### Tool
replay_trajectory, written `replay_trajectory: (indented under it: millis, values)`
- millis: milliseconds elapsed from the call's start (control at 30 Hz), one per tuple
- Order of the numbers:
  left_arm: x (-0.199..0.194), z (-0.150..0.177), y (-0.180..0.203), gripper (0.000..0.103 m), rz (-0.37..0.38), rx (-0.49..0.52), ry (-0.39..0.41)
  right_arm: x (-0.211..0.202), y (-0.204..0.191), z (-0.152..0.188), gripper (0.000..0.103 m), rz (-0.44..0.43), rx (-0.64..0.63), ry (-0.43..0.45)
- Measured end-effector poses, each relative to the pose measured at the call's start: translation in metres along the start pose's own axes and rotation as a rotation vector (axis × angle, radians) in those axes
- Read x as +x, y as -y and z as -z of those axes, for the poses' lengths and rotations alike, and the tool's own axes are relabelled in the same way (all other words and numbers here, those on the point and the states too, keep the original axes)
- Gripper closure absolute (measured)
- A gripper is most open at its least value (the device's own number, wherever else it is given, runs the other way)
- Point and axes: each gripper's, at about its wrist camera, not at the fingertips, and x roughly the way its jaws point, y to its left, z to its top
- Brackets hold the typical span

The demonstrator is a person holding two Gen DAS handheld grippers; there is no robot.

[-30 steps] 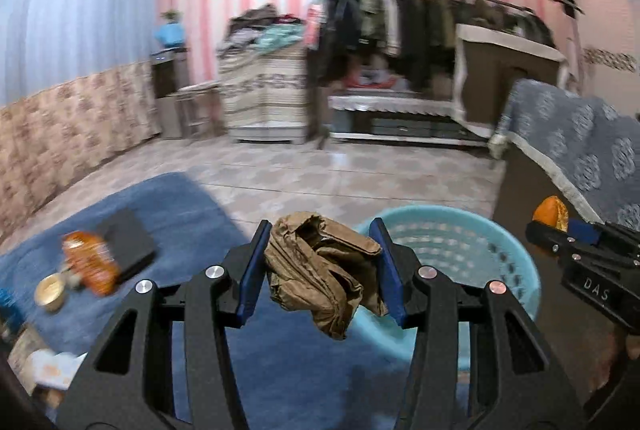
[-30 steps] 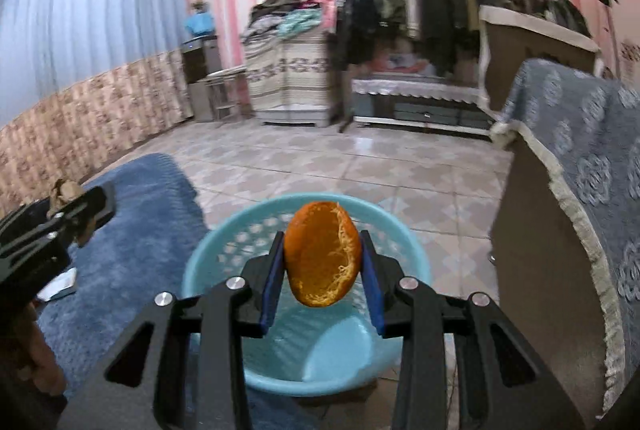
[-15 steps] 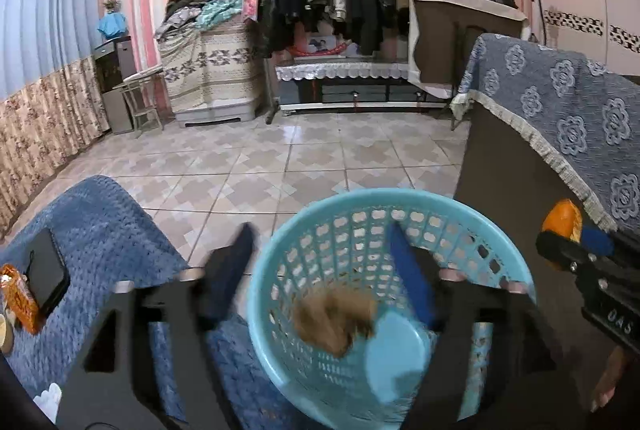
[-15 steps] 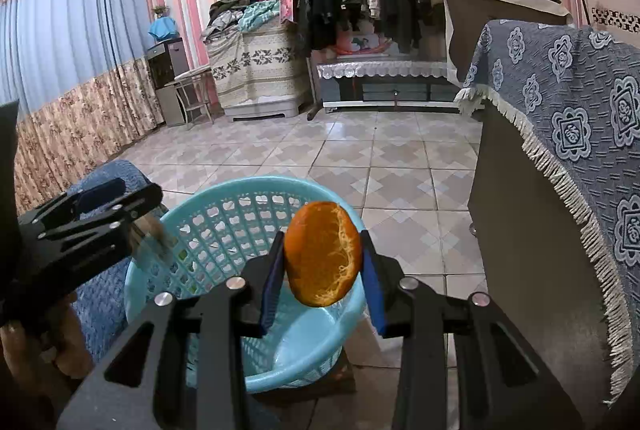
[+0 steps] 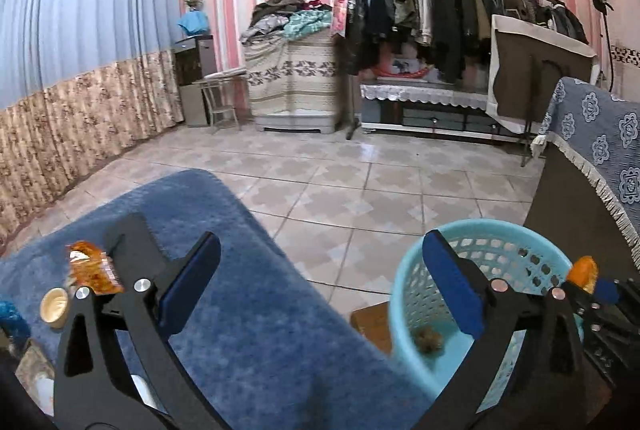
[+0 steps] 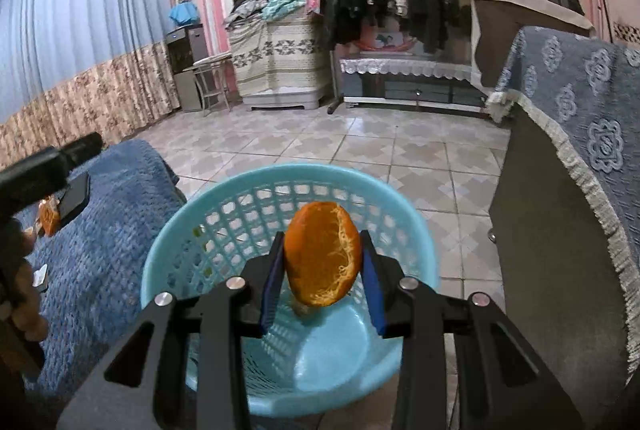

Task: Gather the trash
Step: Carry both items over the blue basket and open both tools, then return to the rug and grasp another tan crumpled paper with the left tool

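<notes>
Left gripper: jaws opening, now spread wide, with nothing between the blue pads; one second earlier they clamped a crumpled brown paper wad.
Brown paper wad: lies on the floor of the light-blue perforated plastic basket, below and behind the left gripper's right-hand pad, clear of both pads.
Change: the wad has left the left gripper and gone into the basket; the tool has since swung aside, so that only its right-hand finger overlaps the basket rim and its left-hand finger hangs over the blue plush cover.
Right gripper: closed to a narrow gap on a hollow orange peel half, opening unchanged over the last second.
Peel position: held upright between the pads, directly above the basket's interior in the right wrist view.
Remaining litter: an orange crinkled snack wrapper and a small tan round cup lie on the cover, left of the left gripper.
Judgement: one item is binned; the peel appears ready for release; the left gripper is free for the wrapper.
</notes>
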Motion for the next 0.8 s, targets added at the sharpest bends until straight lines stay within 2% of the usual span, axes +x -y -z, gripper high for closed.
replay_trajectory:
  millis: [200,233,300,333,500,567,700,800]
  values:
    - [-0.026,0.009,-0.025,0.005,-0.062,-0.011,0.0,0.016,-0.019,0.001,0.064,0.02,-0.016,0.022]
    - [-0.03,0.011,-0.03,0.005,-0.063,-0.02,-0.004,0.018,-0.02,0.0,0.061,0.015,-0.02,0.025]
    - [-0.04,0.014,-0.043,0.005,-0.079,-0.035,-0.008,0.017,-0.027,-0.001,0.045,0.019,-0.038,0.042]
    - [-0.047,0.016,-0.05,0.005,-0.095,-0.04,-0.008,0.014,-0.031,-0.002,0.031,0.037,-0.05,0.064]
    - [-0.069,0.026,-0.075,0.005,-0.156,-0.055,-0.01,-0.005,-0.042,-0.008,0.02,0.056,-0.052,0.11]
    - [-0.081,0.029,-0.089,0.005,-0.164,-0.087,-0.017,-0.014,-0.047,-0.01,0.009,0.047,-0.043,0.127]
    - [-0.106,0.04,-0.128,0.005,-0.206,-0.143,-0.027,-0.031,-0.076,-0.014,0.008,-0.016,-0.073,0.137]
    - [-0.126,0.054,-0.156,0.005,-0.271,-0.147,-0.036,-0.043,-0.104,-0.014,0.007,-0.077,-0.101,0.137]
